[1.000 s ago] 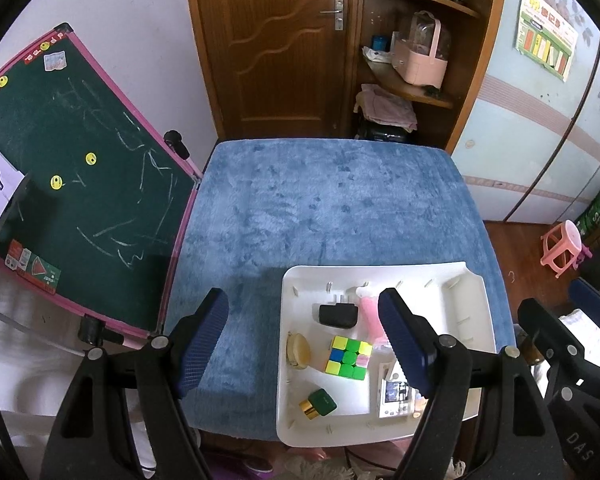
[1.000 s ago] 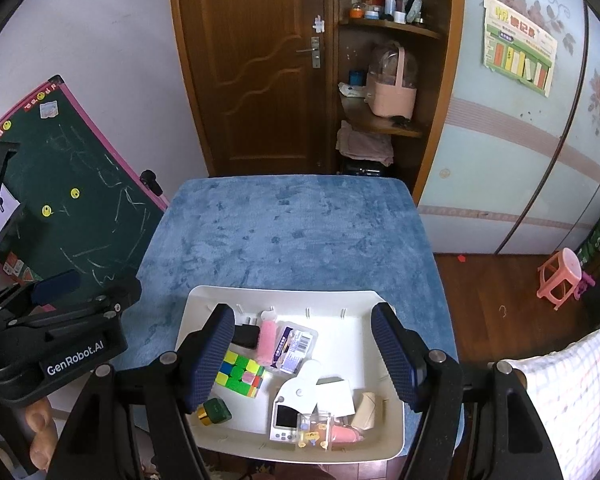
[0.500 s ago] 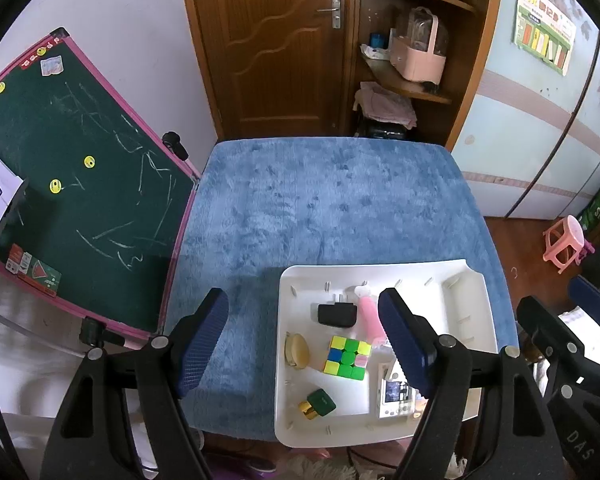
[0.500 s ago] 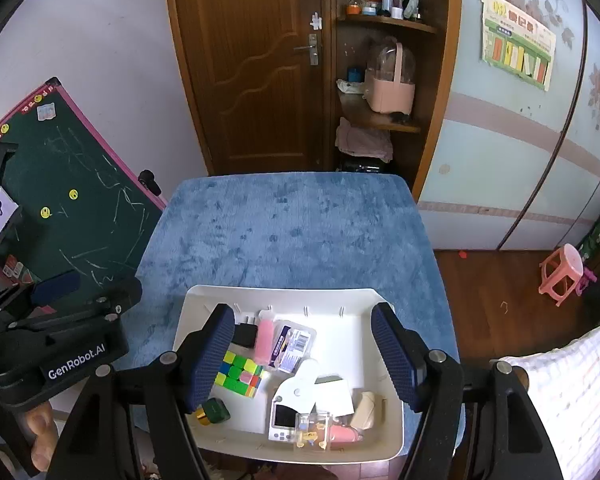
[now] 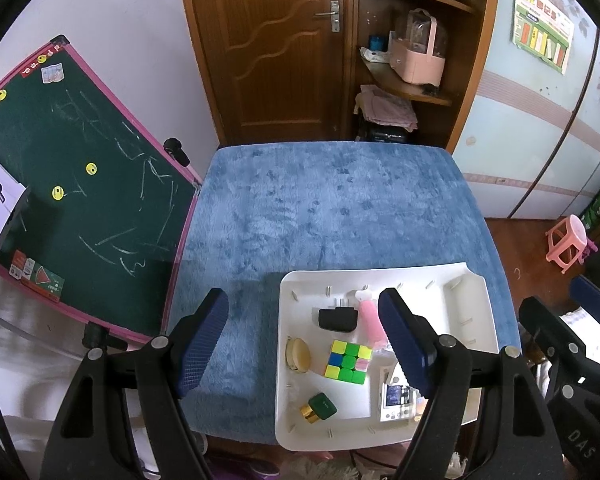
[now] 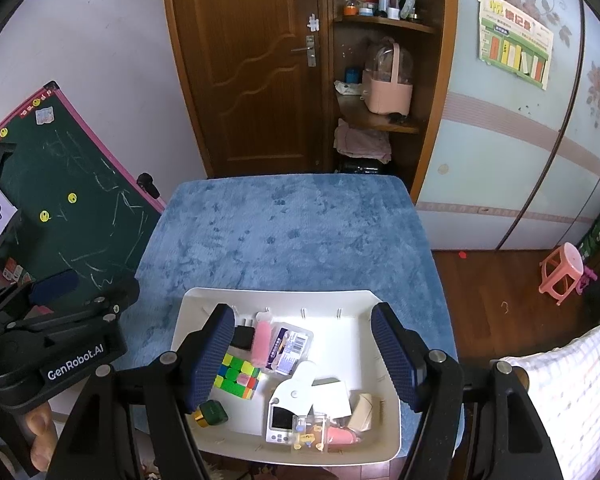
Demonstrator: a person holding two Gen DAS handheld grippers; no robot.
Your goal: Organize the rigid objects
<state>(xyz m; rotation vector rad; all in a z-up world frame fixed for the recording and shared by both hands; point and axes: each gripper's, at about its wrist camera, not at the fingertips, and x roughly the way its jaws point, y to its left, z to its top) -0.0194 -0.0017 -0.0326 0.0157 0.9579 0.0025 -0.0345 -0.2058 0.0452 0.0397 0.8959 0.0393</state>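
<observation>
A white tray sits at the near right of a blue plush table top. In it lie a colour cube, a black plug adapter, a pink bottle, a tan oval piece, a green-and-gold bottle and a white device with a screen. My left gripper hangs open above the tray's left edge, holding nothing. My right gripper hangs open over the tray, above the cube, a clear labelled box and the white device.
A green chalkboard with a pink frame leans at the table's left. Behind the table stand a wooden door and corner shelves. A pink stool stands on the wooden floor at right. A checked cloth lies near right.
</observation>
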